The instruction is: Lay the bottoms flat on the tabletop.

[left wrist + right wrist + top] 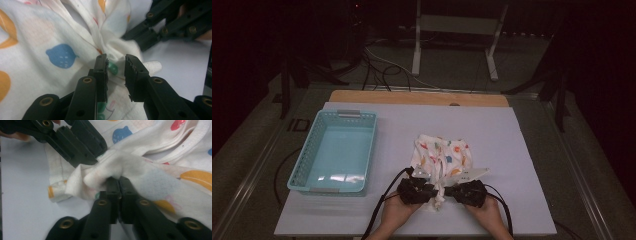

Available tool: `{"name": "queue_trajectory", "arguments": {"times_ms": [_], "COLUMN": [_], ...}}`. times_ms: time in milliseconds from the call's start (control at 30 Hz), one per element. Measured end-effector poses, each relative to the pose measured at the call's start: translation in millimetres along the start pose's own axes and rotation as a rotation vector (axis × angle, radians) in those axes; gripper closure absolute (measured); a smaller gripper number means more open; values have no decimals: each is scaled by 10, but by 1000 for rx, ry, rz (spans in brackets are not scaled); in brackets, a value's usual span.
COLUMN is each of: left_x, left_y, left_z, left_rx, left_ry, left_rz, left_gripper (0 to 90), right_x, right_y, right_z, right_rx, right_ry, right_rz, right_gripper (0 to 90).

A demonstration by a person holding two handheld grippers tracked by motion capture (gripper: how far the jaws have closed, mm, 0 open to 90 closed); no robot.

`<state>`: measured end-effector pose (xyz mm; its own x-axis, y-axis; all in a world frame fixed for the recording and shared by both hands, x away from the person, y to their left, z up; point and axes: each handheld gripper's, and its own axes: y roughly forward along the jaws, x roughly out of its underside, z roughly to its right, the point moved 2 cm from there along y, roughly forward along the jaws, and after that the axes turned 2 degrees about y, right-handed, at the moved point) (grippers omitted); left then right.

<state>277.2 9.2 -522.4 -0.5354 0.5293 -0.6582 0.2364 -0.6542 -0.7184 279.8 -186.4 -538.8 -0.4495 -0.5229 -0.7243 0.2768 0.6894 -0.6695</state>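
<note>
The small white cotton garment printed with coloured fruit [442, 155], lying crumpled on the white table [512, 150] right of the light-blue plastic basket [337, 150], looks light, limp and best gathered at its bunched near edge, where the right gripper [117, 182] is clamped on a fold while the left gripper [116, 67] has its jaws slightly apart around the fabric.

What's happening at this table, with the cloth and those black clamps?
A person is working a small white printed garment on the table with two hand-held grippers. The right gripper is clamped on a bunched fold at its near edge. The left gripper, right beside it, has its jaws slightly apart over the cloth, not pinching it. A light blue basket sits to the left with nothing in it.
</note>
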Motion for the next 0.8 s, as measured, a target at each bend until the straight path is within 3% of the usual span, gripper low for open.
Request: {"name": "queue_trajectory", "arguments": {"times_ms": [100, 267, 533, 633, 733, 800], "left_x": [3, 6, -14, -37, -68, -90], "left_y": [8, 17, 18, 12, 18, 38], "left_z": [10, 16, 52, 74, 88, 109], "left_rx": [-2, -5, 2, 2, 1, 7], "left_ry": [-1, 3, 8, 10, 15, 12], "left_rz": [3, -6, -4, 4, 3, 6], "left_gripper": [723, 722, 714, 704, 685, 651], "right_x": [3, 38, 385, 513, 580, 594], "right_y": [-67, -357, -894, -1049, -1161, -1192], "right_z": [18, 14, 3, -7, 0, 31], "right_rx": [-11, -5, 53, 54, 59, 54], "right_ry": [14, 27, 46, 66, 78, 113], "right_rz": [9, 31, -6, -20, 11, 33], "right_gripper": [892, 892, 890, 882, 832, 817]}}
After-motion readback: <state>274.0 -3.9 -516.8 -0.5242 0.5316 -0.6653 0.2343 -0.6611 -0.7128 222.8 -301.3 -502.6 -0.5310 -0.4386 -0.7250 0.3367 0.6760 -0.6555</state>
